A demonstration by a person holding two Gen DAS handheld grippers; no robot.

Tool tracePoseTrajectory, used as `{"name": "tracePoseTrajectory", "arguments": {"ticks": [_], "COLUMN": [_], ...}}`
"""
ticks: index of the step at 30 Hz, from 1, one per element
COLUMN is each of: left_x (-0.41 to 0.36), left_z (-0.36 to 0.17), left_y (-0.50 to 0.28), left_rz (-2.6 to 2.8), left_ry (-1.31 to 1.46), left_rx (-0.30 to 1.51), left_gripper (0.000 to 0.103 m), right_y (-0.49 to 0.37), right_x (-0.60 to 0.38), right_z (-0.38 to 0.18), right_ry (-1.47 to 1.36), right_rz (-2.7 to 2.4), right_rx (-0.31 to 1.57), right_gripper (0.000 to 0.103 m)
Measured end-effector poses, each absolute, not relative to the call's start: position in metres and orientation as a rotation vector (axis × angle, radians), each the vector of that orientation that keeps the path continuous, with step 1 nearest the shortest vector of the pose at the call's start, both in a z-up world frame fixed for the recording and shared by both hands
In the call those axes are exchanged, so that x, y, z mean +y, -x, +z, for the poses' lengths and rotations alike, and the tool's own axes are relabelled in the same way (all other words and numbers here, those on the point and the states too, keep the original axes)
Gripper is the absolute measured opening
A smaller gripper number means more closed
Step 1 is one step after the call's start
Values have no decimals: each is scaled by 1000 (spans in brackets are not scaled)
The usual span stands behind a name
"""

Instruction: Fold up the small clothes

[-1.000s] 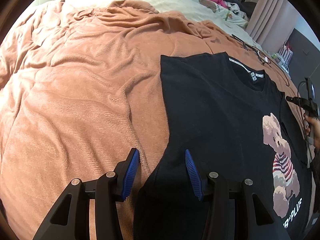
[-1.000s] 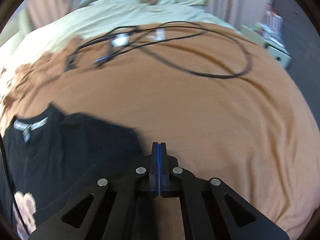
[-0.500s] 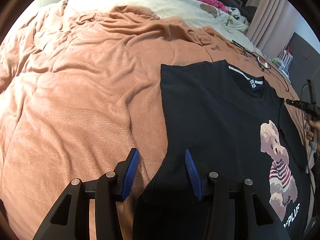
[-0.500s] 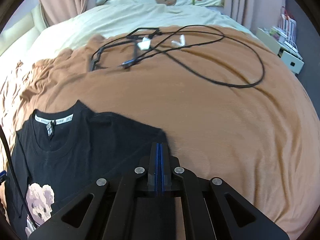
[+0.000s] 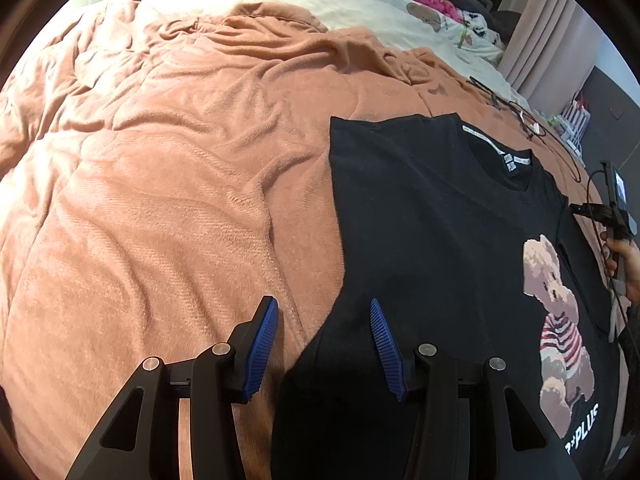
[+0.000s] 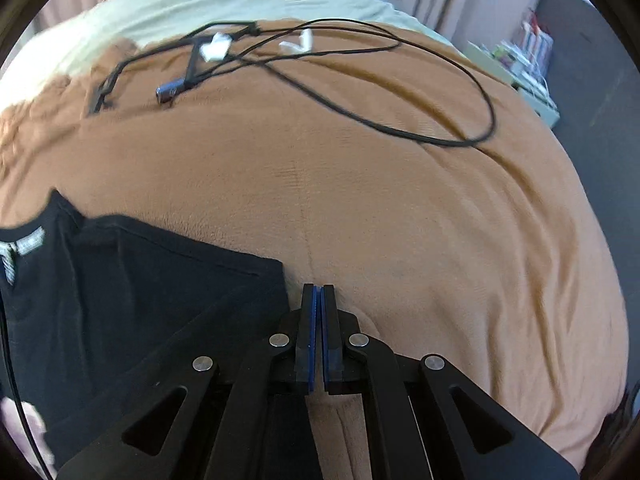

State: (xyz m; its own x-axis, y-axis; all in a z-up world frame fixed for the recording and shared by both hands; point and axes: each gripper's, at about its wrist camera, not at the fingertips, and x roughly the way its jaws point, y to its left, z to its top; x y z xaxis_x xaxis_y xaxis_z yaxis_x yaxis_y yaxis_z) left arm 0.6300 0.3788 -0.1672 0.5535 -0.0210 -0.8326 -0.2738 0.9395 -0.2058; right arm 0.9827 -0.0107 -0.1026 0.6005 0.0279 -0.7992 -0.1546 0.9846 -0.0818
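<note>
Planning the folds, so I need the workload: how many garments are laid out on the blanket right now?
1: a black T-shirt with a bear print, lying flat on the orange blanket in front of the left gripper. Bedding piled at the far end could hide others.

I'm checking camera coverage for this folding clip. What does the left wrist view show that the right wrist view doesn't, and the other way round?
Only the left wrist view shows the open left gripper, the shirt's bear print clearly, the rumpled left side of the blanket, and the hand on the right tool. Only the right wrist view shows the shut right gripper and the full loop of black cables. Both show the black T-shirt with its white neck label, lying on the orange blanket.
</note>
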Motion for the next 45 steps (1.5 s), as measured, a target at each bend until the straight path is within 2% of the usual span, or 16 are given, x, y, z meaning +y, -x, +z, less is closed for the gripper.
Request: {"name": "tracePoseTrajectory", "arguments": {"ticks": [6, 7, 8, 9, 10, 11, 16, 19, 22, 30, 34, 45], "left_x": [376, 375, 374, 372, 372, 370, 360, 354, 347, 337, 332, 320], "left_z": [-151, -148, -144, -140, -137, -134, -110, -92, -71, -32, -16, 2], "left_y": [-614, -609, -604, -598, -594, -589, -560, -541, -518, -462, -435, -371], "left_rz": [165, 168, 174, 178, 181, 183, 190, 201, 206, 204, 205, 203], "left_ry": [334, 330, 329, 333, 339, 346, 360, 349, 336, 345, 358, 374], "left_rx": [981, 979, 975, 968, 962, 958, 924, 893, 859, 804, 765, 716], "left_gripper": [50, 51, 51, 52, 55, 56, 73, 88, 95, 97, 99, 100], "right_y": [-939, -928, -916, -903, -890, -872, -803, -771, -742, -667, -611, -517], "right_x": [-35, -39, -44, -50, -53, -57, -72, -86, -99, -131, -143, -177], "right_z": [-67, -60, -53, -44, -36, -26, 0, 11, 24, 56, 70, 63], "right_ry": [153, 158, 161, 163, 166, 175, 188, 195, 180, 129, 178, 157], "right_rz": [139, 149, 154, 162, 165, 170, 226, 232, 240, 267, 235, 237], "right_rx": [905, 899, 891, 874, 855, 822, 819, 829, 840, 811, 682, 627], "right_gripper": [0, 3, 23, 58, 72, 80, 82, 87, 87, 87, 87, 87]}}
